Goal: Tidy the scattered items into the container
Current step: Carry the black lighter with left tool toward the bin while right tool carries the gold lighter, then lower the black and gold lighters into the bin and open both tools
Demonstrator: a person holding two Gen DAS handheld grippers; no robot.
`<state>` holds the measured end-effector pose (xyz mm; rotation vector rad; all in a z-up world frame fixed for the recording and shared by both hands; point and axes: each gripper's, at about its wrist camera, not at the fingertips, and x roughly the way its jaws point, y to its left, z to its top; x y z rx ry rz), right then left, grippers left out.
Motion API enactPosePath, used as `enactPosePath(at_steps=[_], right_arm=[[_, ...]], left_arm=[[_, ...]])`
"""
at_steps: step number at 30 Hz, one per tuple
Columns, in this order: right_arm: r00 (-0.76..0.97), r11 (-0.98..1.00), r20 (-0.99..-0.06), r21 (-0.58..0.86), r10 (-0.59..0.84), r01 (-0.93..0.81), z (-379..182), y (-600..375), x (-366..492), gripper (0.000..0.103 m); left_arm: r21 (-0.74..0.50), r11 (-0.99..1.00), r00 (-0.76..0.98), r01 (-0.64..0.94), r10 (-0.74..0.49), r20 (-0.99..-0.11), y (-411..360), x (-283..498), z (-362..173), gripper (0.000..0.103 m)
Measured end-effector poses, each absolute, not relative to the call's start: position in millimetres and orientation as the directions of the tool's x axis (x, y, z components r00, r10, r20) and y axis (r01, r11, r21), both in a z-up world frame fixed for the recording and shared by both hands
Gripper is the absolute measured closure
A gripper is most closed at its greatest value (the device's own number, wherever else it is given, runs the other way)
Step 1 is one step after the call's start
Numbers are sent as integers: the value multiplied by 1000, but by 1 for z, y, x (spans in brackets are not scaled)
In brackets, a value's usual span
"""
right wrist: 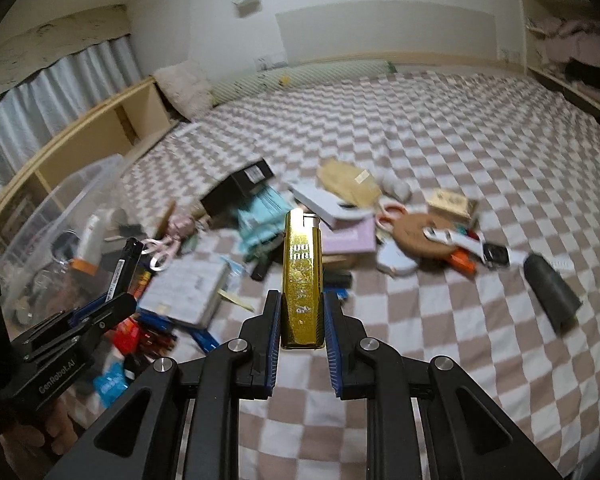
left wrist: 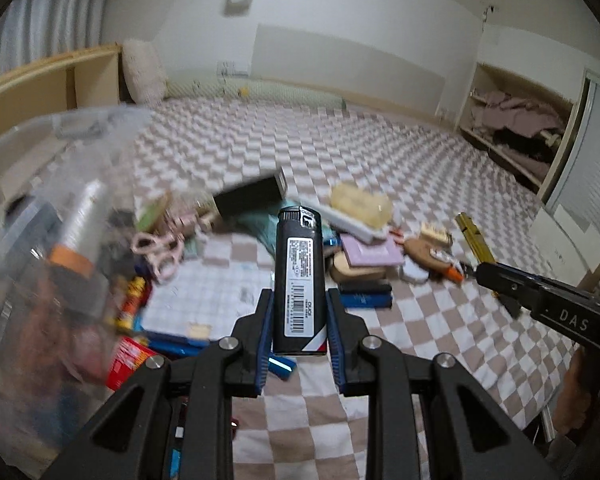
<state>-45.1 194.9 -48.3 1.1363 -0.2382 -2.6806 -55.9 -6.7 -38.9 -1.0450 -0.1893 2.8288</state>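
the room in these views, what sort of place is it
Most likely a bedroom at home. A wide bed under a checkered cover fills the views, with a fluffy pillow at its far end, curtains behind a wooden shelf, and an open closet of folded clothes.

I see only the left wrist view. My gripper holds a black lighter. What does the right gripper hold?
Observer: The right gripper is shut on a gold lighter, upright between its pads.
Operator: Is something lying far right on the bed, outside my view?
Observer: Yes, a dark grey cylinder lies on its side on the checkered sheet.
Operator: And the container?
Observer: The clear plastic bin sits at the left, already holding items.
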Motion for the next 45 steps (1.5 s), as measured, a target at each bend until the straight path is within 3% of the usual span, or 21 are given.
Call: enactPosePath(at_steps=[25, 45], right_arm=[[-709, -885, -539, 181, -454, 429, 58, 69, -55, 82], [-614, -784, -527, 185, -588, 592, 64, -27, -55, 82]], left_arm=[[-176, -978, -905, 111, -27, -424, -104, -1, 53, 79], [-229, -923, -869, 309, -176, -463, -189, 22, 45, 79]])
